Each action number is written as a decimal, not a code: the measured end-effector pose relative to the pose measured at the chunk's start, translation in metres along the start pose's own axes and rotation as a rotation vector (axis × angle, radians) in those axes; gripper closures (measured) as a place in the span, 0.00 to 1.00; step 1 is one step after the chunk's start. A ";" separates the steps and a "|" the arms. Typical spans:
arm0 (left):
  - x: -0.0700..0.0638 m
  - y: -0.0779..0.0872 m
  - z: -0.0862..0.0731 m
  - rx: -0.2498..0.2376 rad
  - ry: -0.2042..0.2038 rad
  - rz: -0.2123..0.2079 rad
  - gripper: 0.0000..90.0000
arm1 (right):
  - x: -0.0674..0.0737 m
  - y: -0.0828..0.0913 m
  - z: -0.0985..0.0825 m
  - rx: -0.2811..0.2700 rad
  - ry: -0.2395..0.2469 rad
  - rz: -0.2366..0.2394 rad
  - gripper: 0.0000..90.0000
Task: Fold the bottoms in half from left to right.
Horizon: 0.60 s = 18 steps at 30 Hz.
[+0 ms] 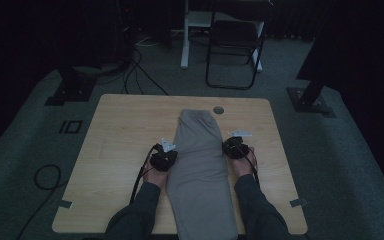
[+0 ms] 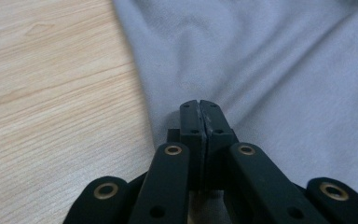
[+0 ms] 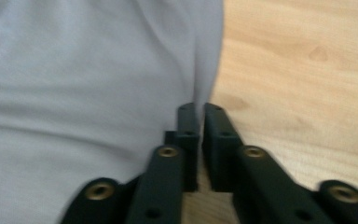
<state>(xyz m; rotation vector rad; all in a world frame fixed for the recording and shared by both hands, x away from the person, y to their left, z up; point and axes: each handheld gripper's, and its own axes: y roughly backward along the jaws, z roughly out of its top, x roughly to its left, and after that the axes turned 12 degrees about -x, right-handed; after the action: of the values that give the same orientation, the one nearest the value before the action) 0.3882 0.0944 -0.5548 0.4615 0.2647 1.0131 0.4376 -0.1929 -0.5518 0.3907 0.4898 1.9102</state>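
My forearms come in either side of the grey cloth [image 1: 200, 165], which lies folded lengthwise down the middle of the table [image 1: 120, 135] (near end hangs over the table's front edge). Left gripper [image 1: 164, 159] sits at the cloth's left edge, jaws pressed together, cloth edge right at the tips [image 2: 199, 109]. Right gripper [image 1: 236, 148] at the cloth's right edge, jaws nearly together with a thin gap, cloth fold [image 3: 200, 88] just ahead of them; can't tell if it's pinched.

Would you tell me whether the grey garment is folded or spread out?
Folded: the grey garment lies as one narrow lengthwise strip on the table.
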 end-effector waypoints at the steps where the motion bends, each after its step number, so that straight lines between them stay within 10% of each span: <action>1: 0.000 0.000 0.000 0.000 0.001 0.000 0.98 | 0.000 0.000 0.000 0.000 0.000 0.000 0.90; 7: 0.002 -0.003 0.006 -0.005 0.003 -0.025 0.78 | -0.002 0.004 0.007 -0.032 0.003 -0.039 0.78; 18: 0.016 -0.041 0.043 0.012 -0.007 -0.005 0.71 | 0.014 -0.018 0.023 -0.043 0.100 0.051 0.68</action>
<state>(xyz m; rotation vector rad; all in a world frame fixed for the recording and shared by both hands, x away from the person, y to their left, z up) 0.4451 0.0793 -0.5370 0.4752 0.2664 1.0055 0.4580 -0.1707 -0.5406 0.2835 0.5077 1.9931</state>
